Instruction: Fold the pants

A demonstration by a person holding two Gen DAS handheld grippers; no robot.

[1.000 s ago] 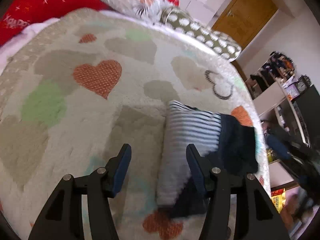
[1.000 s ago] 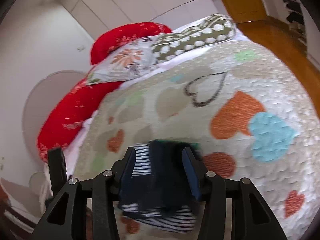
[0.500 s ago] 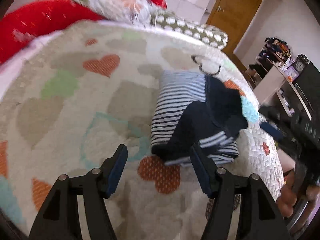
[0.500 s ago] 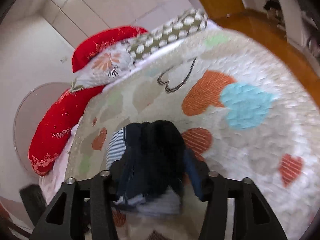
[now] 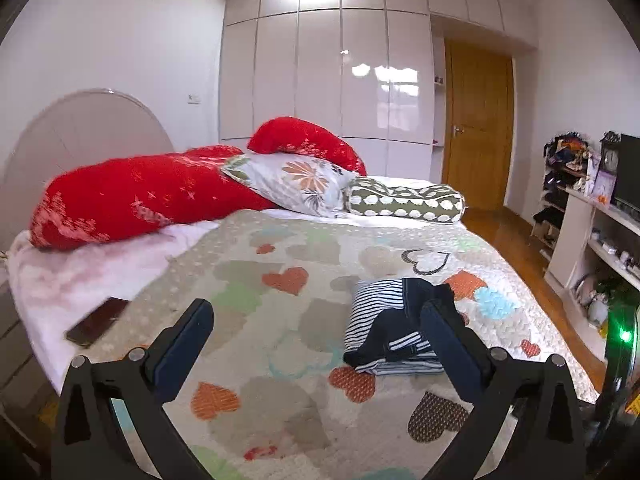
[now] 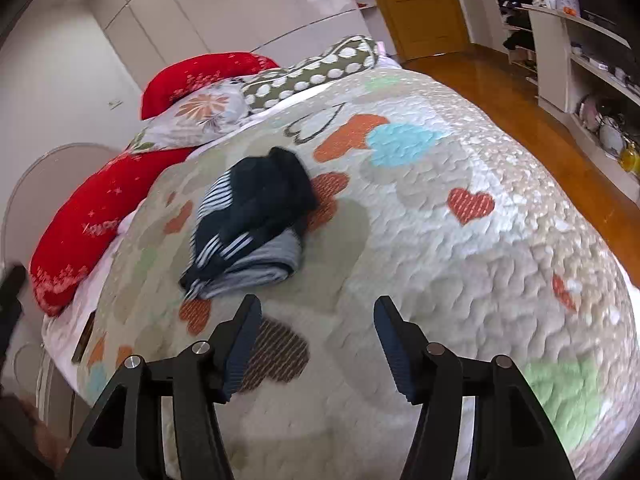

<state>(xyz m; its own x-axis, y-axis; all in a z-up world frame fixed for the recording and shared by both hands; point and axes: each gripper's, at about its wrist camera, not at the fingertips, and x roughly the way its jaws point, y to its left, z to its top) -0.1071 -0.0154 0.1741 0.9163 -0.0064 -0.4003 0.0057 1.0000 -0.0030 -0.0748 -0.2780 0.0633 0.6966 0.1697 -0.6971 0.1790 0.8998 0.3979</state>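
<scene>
Two grippers hang over the bed with nothing in them. Our left gripper has its jaws spread wide, having just been opening, with only quilt between them. Our right gripper also has its jaws apart, just opened further and likewise empty. The pants, striped and dark, lie folded into a compact bundle on the quilt, beyond the left gripper's right finger in that view. In the right view the pants sit ahead and to the left of the fingers, apart from them. Pillows line the headboard end. A phone rests near the bed's left edge.
</scene>
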